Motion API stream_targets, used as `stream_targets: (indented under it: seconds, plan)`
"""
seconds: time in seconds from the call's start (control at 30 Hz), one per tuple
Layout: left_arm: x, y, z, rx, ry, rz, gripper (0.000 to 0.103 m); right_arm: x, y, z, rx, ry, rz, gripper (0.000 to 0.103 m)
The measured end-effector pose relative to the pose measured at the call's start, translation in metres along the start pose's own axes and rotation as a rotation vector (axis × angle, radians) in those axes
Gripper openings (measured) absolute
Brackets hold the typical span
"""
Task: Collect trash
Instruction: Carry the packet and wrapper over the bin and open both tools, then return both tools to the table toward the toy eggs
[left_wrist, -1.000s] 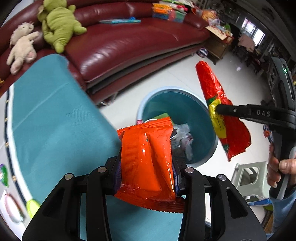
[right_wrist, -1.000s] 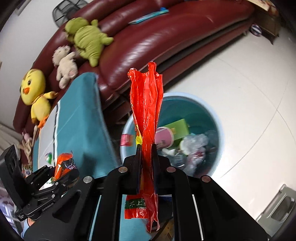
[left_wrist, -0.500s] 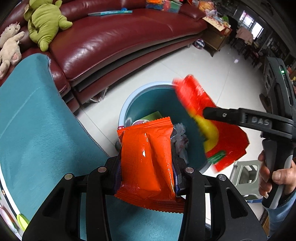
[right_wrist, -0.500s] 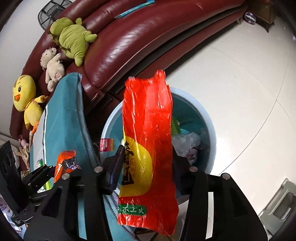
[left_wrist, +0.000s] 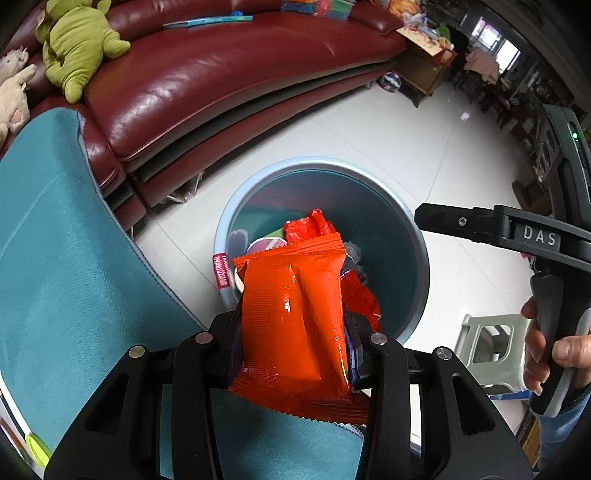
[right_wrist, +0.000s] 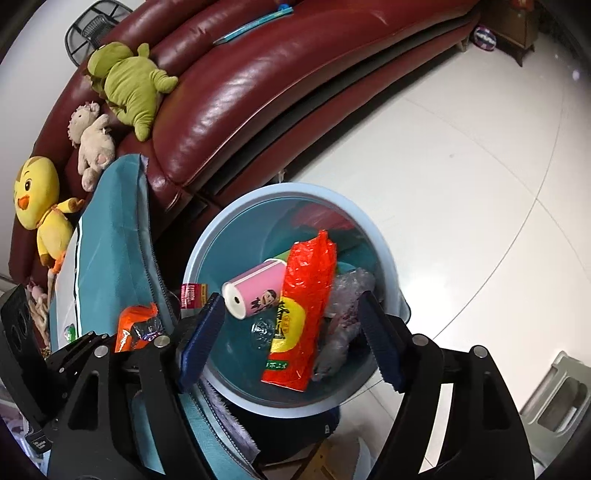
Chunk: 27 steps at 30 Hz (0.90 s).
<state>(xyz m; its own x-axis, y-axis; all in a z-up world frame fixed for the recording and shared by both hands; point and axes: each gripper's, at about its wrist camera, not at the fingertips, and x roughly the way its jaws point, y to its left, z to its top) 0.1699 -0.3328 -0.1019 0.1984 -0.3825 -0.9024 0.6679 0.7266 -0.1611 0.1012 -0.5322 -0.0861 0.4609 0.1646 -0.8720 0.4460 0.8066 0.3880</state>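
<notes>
My left gripper (left_wrist: 291, 332) is shut on an orange snack packet (left_wrist: 295, 317), held above the teal table edge next to the light blue trash bin (left_wrist: 236, 206). The packet also shows in the right wrist view (right_wrist: 135, 326). My right gripper (right_wrist: 291, 332) is open and empty just above the bin (right_wrist: 207, 236). A red and yellow wrapper (right_wrist: 304, 314) lies inside the bin among a pink roll (right_wrist: 255, 291) and crumpled clear plastic (right_wrist: 347, 295). The wrapper's red top shows in the left wrist view (left_wrist: 308, 229).
A dark red leather sofa (left_wrist: 221, 74) with a green plush toy (left_wrist: 77, 44) curves behind the bin. A teal-covered table (left_wrist: 66, 266) lies at the left. A grey plastic stool (left_wrist: 487, 343) stands on the white tile floor right of the bin.
My right gripper opened and the red and yellow wrapper dropped into the bin. The left gripper kept hold of the orange packet and moved nearer the bin.
</notes>
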Motion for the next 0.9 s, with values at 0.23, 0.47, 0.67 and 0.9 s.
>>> stream_targets:
  seconds: [0.23,0.47,0.67,0.9]
  plan:
    - [0.0,-0.009,0.003,0.014,-0.013,-0.009,0.056,-0.007,-0.001,0.0,0.003,0.005,-0.019,0.074]
    - [-0.002,-0.018,0.005,0.025,-0.031,-0.01,0.086,-0.017,0.0,0.0,0.001,-0.01,-0.047,0.074]
    - [-0.015,-0.012,0.002,0.008,-0.052,-0.024,0.088,-0.024,-0.002,-0.001,0.015,-0.014,-0.073,0.076]
    - [-0.031,0.002,-0.006,-0.025,-0.064,-0.01,0.088,-0.024,0.012,-0.007,-0.008,0.008,-0.078,0.077]
